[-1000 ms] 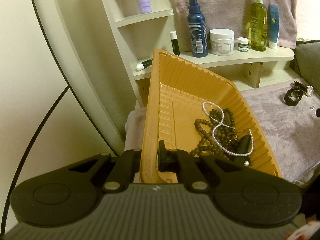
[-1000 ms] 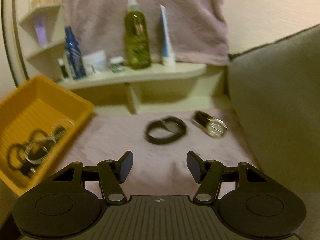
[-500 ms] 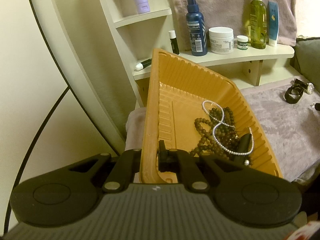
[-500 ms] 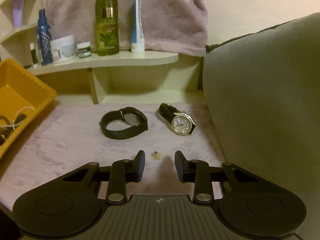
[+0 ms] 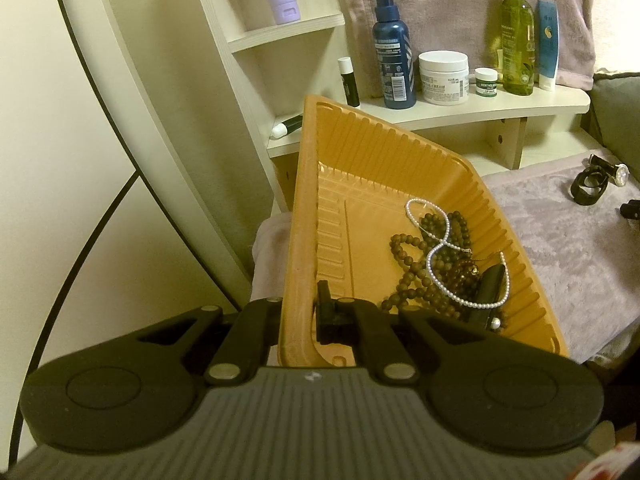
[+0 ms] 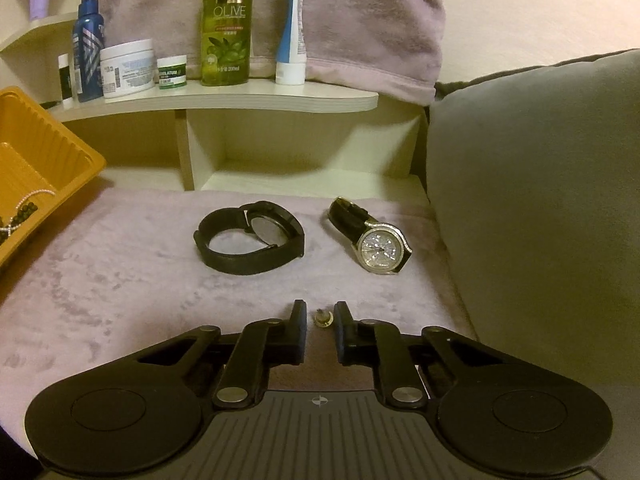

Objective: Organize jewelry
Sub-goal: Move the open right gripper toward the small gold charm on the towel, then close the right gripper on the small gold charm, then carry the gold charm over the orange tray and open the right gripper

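Note:
My left gripper is shut on the near rim of the orange tray, which sits tilted. In the tray lie a brown bead strand, a white pearl necklace and a dark piece. My right gripper is low over the mauve cloth. Its jaws are closing around a small metal stud, which lies between the pads with a sliver of gap on each side. Beyond it lie a black band watch and a jewelled watch.
A cream shelf at the back holds bottles, jars and a tube, with a mauve towel hanging behind. A grey cushion walls off the right side. A curved white frame stands left of the tray.
My right gripper moved forward and down to the stud, and its jaws narrowed from wide apart to close around it. The left gripper and the tray stayed still.

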Demonstrator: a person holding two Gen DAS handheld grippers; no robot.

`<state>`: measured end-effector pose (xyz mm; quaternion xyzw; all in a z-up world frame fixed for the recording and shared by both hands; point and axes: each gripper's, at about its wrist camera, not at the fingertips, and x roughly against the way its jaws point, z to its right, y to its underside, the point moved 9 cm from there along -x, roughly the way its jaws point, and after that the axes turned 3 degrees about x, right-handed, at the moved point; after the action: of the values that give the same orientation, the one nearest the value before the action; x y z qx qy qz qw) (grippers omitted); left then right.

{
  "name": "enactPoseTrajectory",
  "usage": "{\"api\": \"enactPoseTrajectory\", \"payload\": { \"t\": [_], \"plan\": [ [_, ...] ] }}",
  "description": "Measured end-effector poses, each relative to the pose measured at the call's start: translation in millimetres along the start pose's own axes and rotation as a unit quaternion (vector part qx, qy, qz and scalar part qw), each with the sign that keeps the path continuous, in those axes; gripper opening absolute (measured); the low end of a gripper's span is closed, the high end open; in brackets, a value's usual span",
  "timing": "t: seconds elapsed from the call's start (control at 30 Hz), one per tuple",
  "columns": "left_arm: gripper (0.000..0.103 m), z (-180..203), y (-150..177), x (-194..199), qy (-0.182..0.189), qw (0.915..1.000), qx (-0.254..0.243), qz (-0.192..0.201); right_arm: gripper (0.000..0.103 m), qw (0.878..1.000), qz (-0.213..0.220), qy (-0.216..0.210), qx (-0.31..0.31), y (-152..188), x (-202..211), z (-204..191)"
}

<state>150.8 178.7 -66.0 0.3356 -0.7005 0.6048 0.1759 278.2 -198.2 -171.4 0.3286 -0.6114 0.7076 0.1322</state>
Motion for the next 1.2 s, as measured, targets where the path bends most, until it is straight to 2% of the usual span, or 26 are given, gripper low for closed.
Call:
{"api": "enactPoseTrajectory", "payload": {
  "t": [0.03,0.27,0.4,0.6,0.83,1.2],
  "plan": [
    [0.004,0,0,0,0.000,1.0000,0.000,0.000,0.009,1.000,-0.001,-0.001,0.001,0,0,-1],
    [0.004,0,0,0,0.000,1.0000,0.000,0.000,0.009,1.000,0.008,-0.008,-0.003,-8,13,-8],
    [0.004,0,0,-1,0.000,1.0000,0.001,0.000,0.009,0.999,0.021,-0.032,-0.005,-19,29,-25],
    [0.004,0,1,-1,0.001,1.0000,0.002,0.000,0.009,0.995,0.043,-0.092,0.000,-44,53,-72],
    [0.004,0,1,-1,0.001,1.0000,0.004,0.001,0.009,0.983,0.059,-0.175,-0.002,-76,74,-132],
    [0.004,0,0,-2,0.003,1.0000,0.006,0.003,0.009,0.963,0.072,-0.258,0.035,-100,83,-204]
  ]
}}
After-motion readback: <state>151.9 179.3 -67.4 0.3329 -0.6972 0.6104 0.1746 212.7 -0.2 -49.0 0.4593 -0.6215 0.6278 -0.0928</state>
